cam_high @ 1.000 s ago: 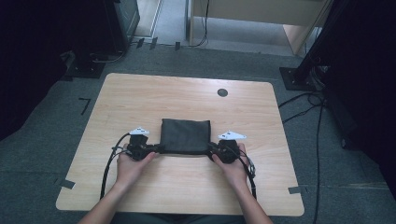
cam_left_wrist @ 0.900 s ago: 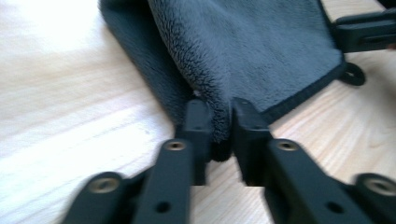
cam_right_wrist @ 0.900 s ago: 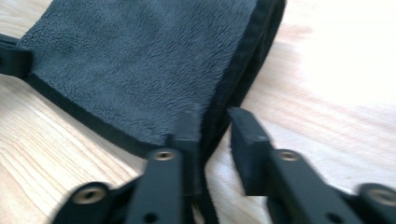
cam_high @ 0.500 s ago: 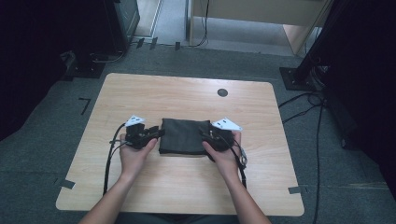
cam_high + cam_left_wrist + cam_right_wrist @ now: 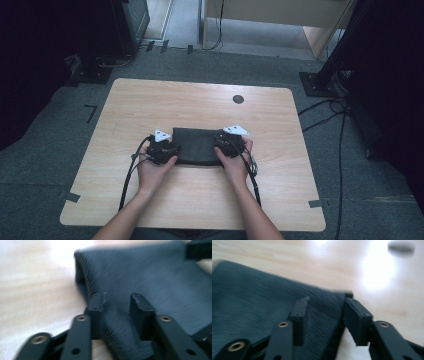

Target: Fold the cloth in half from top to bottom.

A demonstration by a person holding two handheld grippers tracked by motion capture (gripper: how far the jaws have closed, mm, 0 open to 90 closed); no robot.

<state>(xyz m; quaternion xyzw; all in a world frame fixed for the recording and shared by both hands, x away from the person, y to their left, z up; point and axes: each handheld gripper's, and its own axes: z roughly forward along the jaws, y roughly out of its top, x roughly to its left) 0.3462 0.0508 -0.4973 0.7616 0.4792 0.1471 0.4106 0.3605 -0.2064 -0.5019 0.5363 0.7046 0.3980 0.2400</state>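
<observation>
A folded dark cloth (image 5: 196, 146) lies flat on the wooden table (image 5: 200, 102), in front of the person. My left gripper (image 5: 170, 149) rests at its left end and my right gripper (image 5: 221, 145) at its right end. In the left gripper view the jaws (image 5: 117, 302) stand apart over the ribbed cloth (image 5: 155, 277), near its left edge. In the right gripper view the jaws (image 5: 327, 307) stand apart astride the cloth's right edge (image 5: 249, 297). Both pairs of jaws have just been opening; cloth lies between them, and the pads do not press on it.
A round dark cable hole (image 5: 238, 99) sits in the table's far half, blurred in the right gripper view (image 5: 401, 247). Cables trail from both grippers toward the near edge. Dark stands and cables cover the floor around the table.
Both grippers moved from the cloth's near corners away from the person, to its side edges. Their jaws, shut on the cloth before, now stand apart.
</observation>
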